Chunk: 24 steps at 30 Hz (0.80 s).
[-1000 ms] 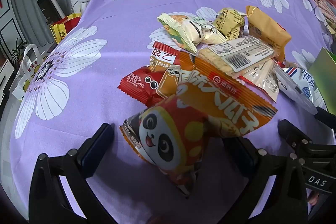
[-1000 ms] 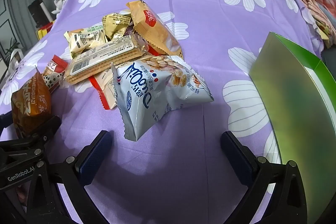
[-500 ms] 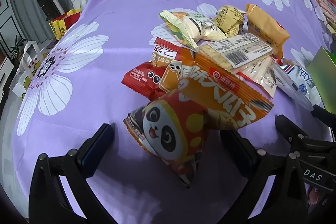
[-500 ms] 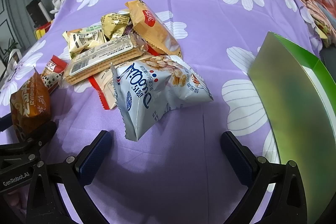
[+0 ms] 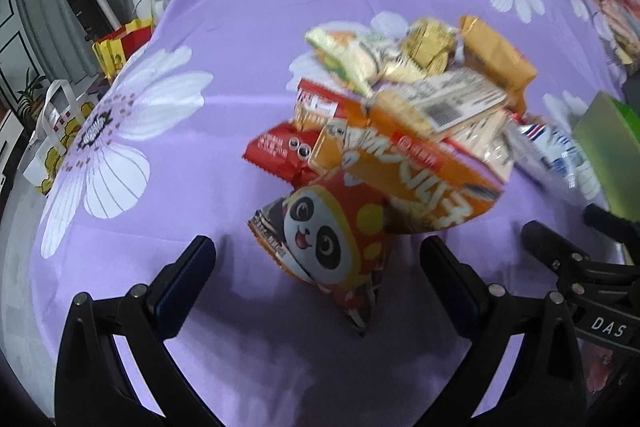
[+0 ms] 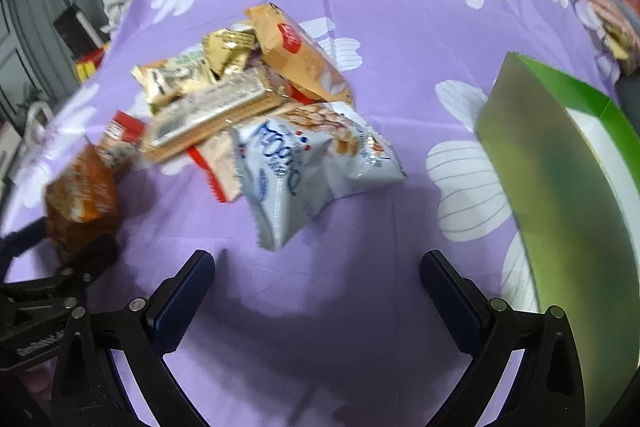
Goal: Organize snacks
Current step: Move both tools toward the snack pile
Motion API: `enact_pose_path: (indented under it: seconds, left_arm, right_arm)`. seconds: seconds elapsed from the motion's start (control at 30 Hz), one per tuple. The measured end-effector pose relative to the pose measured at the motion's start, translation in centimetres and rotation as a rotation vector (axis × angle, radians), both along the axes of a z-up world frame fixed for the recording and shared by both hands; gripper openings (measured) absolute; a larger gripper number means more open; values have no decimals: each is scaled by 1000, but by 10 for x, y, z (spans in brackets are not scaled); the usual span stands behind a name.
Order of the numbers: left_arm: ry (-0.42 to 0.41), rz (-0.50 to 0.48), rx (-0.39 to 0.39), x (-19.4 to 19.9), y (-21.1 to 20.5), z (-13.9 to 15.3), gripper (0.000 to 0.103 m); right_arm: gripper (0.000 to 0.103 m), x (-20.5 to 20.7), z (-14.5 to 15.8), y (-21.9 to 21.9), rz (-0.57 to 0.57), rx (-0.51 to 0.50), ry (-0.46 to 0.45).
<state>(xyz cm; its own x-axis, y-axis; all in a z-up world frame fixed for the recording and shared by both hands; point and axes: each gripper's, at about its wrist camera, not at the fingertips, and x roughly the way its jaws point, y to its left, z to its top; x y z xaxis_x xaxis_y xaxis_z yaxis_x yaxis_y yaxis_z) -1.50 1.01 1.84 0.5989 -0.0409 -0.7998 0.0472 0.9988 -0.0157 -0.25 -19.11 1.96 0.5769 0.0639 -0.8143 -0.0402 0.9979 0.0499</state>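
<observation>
Purple cloth with big white flowers (image 5: 168, 115) covers the worktop, and from the left wrist view the left gripper (image 5: 318, 269) hangs low over it with its fingers (image 5: 182, 277) spread wide apart, clamped on nothing. Right between them, and a touch ahead, sits the panda snack bag (image 5: 328, 243), red and orange, its lower corner reaching back past the fingertips. Leaning on its top is a long orange packet (image 5: 404, 171), and behind that the pile of snacks (image 5: 420, 95) crowds together: a red packet with googly eyes (image 5: 280, 151) on the left, a barcode-labelled cracker pack (image 5: 448, 107) on top, yellow and green wrappers at the far side, all a bit blurred. Off the worktop's left edge there is a red and yellow bag (image 5: 116, 47) and a white carrier bag (image 5: 52, 131). Over to the right wrist view now: the right gripper (image 6: 318, 277) also has its fingers (image 6: 450, 293) wide apart and empty, with bare cloth between them. Ahead lies the blue and white snack bag (image 6: 292, 171), its corner pointing back at the gripper, resting against the pile. A green box (image 6: 560, 195) stands open on the right, close beside the right finger. At the left edge the other gripper's black frame pokes in, just beside the orange packet.
</observation>
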Motion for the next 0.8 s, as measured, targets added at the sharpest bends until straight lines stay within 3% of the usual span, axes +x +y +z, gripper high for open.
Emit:
enact_pose_path:
  seconds: [0.2, 0.4, 0.8]
  left_arm:
    - [-64, -12, -10, -9, 3, 17, 102]
    - [-71, -14, -28, -11, 2, 21, 102]
    - [-80, -2, -54, -10, 7, 26, 100]
  right_arm:
    - [102, -13, 19, 4, 27, 39, -65]
    - [102, -19, 33, 2, 12, 55, -128]
    - [102, -20, 39, -6, -4, 82, -146]
